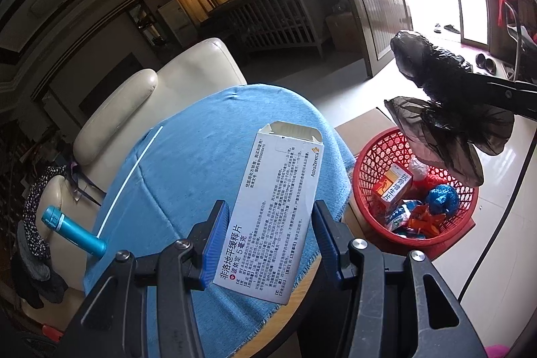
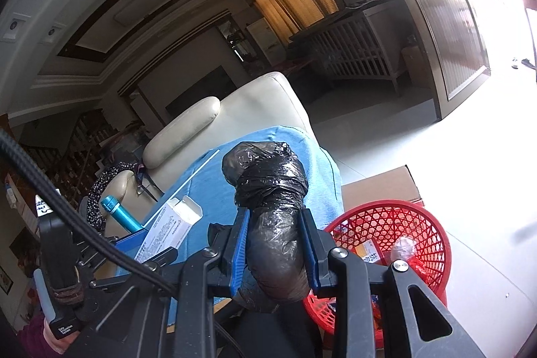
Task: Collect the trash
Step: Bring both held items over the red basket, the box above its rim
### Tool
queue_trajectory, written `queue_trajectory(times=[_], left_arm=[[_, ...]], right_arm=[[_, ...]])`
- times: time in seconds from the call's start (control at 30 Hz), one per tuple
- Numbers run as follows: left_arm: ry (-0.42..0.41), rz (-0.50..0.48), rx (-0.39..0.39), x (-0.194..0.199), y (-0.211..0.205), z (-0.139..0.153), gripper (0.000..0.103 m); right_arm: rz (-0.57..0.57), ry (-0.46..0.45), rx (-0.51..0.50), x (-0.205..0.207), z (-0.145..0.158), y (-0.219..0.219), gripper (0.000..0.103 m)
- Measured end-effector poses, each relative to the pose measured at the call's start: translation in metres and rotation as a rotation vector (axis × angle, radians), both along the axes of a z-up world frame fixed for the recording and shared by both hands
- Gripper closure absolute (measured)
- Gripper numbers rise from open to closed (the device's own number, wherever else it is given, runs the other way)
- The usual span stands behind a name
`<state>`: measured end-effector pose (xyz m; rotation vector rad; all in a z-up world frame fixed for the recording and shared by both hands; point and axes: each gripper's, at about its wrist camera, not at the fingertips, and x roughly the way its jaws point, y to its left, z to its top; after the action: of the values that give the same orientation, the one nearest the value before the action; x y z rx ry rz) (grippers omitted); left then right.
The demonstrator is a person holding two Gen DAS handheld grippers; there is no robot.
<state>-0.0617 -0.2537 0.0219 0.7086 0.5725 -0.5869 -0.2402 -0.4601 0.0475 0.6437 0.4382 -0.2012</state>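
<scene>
The left gripper (image 1: 268, 244) has its jaws clamped on the white medicine box (image 1: 272, 213), blue pads pressing both long sides, the box raised over the blue-clothed counter (image 1: 201, 156). The box's top flap stands open, and its printed face shows dense black text. The right gripper (image 2: 275, 244) has its jaws squeezed tight around a crumpled black plastic bag (image 2: 268, 190), wadded into a lumpy roll that sticks out past the pads.

The left wrist view shows the red basket (image 1: 369, 163) on the floor beside the counter with its load plain to see: an orange-and-white box (image 1: 392, 187), a blue foil ball (image 1: 443, 200) and wrappers. It also shows the bag's loose tail hanging over the basket. The right wrist view catches only the basket's rim and mesh, but it shows a hand (image 2: 55, 336) on the left gripper's handle. A teal bottle (image 1: 74, 230) lies by the cream sofa (image 1: 188, 72).
</scene>
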Motion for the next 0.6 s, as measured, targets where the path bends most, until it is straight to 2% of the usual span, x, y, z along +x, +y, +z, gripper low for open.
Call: queue_trajectory(times=[0.6], left_arm=[[0.031,-0.071,0.043,-0.006,-0.026,-0.013,0.05]], right_arm=[[-0.056,0.021,0.023,-0.01,0.008,-0.004,0.072]])
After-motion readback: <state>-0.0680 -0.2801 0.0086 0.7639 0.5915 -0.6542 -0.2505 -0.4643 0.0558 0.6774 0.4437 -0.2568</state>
